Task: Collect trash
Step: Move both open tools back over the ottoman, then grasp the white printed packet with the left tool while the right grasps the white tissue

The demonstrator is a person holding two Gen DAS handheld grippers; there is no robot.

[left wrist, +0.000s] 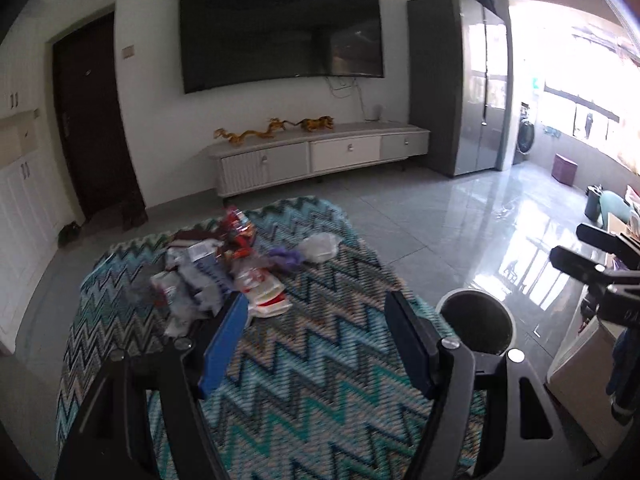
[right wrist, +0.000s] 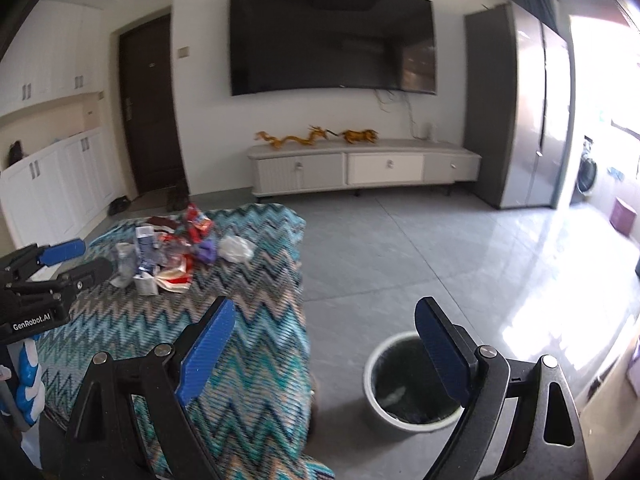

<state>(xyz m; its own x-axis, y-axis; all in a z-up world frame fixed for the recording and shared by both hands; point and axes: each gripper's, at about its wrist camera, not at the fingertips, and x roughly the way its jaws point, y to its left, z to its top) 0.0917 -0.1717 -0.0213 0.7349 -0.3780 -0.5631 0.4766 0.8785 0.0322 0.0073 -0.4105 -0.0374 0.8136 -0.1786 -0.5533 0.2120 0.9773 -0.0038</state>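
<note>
Between pickups: left claw (left wrist: pixel 316 340) and right claw (right wrist: pixel 326 354) both wide, empty. Wrapper pile (left wrist: pixel 216 272) heaped near bench (left wrist: pixel 320 400) far edge; trash bin (right wrist: pixel 412 384) beside bench. Next: reach, grip one wrapper.

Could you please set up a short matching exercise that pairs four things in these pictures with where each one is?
Things:
1. trash pile
2. bin
3. television
4. golden dragon figure

Places:
A. on the low cabinet
B. on the floor beside the table
C. mounted on the wall
D. on the zigzag tablecloth

Pairs: 1-D, 2-B, 3-C, 4-A
</note>
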